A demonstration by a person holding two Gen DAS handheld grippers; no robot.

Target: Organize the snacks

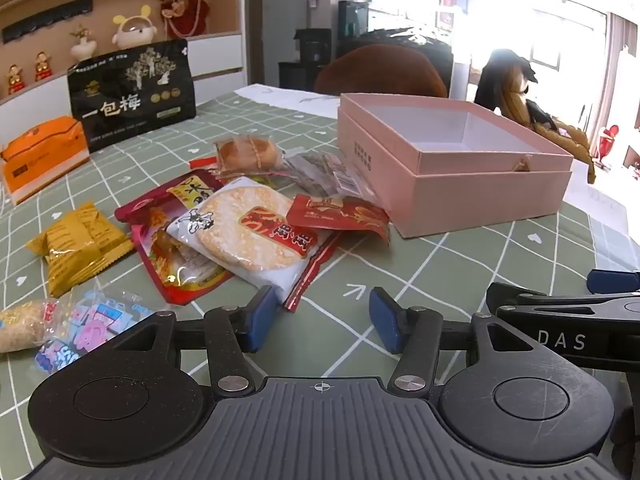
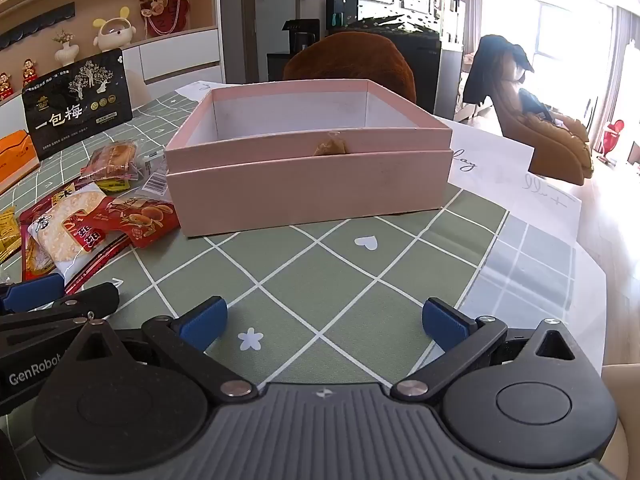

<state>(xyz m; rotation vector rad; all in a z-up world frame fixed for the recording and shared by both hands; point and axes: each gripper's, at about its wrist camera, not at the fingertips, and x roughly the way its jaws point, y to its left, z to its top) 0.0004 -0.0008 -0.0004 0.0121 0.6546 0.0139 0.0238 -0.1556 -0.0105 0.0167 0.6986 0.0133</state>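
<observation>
An open pink box (image 1: 492,200) (image 2: 308,192) stands on the green checked tablecloth, and nothing shows inside it. Left of it lies a heap of snack packets: a rice cracker pack (image 1: 248,236) (image 2: 68,224), a red packet (image 1: 340,216) (image 2: 140,220), a wrapped pastry (image 1: 246,152) (image 2: 114,158), a yellow packet (image 1: 80,248) and a pink-and-blue packet (image 1: 92,328). My left gripper (image 1: 322,320) hovers open just in front of the cracker pack, nothing between its blue pads. My right gripper (image 2: 324,322) is wide open over bare cloth before the box.
A black standing pouch (image 1: 132,96) (image 2: 80,104) and an orange box (image 1: 40,156) sit at the far left. White paper (image 2: 520,176) lies right of the pink box. Chairs (image 2: 352,60) stand beyond the table. The right gripper's arm (image 1: 568,320) shows in the left view.
</observation>
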